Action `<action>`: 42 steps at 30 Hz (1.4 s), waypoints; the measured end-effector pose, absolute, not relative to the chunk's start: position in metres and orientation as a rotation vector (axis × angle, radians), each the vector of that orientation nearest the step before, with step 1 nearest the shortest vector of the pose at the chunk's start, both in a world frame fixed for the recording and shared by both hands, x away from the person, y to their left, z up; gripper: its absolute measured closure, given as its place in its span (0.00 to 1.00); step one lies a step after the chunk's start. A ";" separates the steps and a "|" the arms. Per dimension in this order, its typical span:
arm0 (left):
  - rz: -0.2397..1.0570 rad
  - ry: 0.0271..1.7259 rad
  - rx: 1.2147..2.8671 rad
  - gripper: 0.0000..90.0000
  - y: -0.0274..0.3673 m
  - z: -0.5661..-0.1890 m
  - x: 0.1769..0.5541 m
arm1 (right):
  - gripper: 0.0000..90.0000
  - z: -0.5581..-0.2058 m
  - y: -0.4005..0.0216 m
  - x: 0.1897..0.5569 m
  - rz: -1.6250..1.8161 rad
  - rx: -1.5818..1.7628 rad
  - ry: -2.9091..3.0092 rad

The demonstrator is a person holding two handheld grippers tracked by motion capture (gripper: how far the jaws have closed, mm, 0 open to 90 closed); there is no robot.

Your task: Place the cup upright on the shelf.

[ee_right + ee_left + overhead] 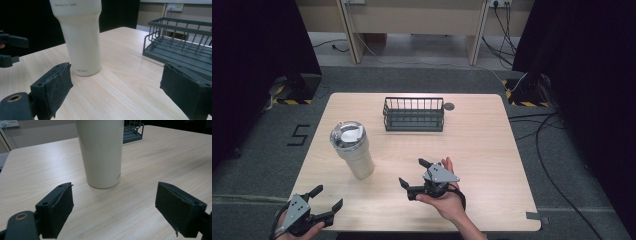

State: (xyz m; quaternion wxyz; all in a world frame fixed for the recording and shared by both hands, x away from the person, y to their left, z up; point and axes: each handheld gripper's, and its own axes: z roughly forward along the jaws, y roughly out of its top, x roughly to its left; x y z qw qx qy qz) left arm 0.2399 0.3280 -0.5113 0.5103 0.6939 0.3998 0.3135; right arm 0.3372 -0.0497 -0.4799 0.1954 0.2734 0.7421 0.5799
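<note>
Both grippers hover over pale wooden table point(482, 150).

Lab recording bay: lone wooden table point(492, 150) on grey carpet, black curtains point(257, 40) either side, floor cables point(552, 135), hazard-taped stand bases point(292, 92).

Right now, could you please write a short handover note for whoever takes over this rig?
Left tool: open, holding nothing, near the table's front left corner.
Right tool: open, holding nothing, front centre, aimed at the tumbler.
The cream tumbler stands upright, lid on, left of centre. The dark wire basket sits at the back with nothing visible inside.
Done: nothing grasped.
Left: likely grasp the tumbler; both tools face it.
</note>
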 end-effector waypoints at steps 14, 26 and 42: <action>0.733 0.931 1.682 0.16 0.323 -0.511 0.242 | 0.09 -0.471 -0.012 0.345 1.638 0.695 2.103; 0.727 0.921 1.677 0.16 0.323 -0.510 0.243 | 0.09 -0.470 0.024 0.354 1.656 0.655 2.119; 0.721 0.913 1.681 0.16 0.323 -0.510 0.242 | 0.08 -0.473 0.058 0.374 1.666 0.658 2.126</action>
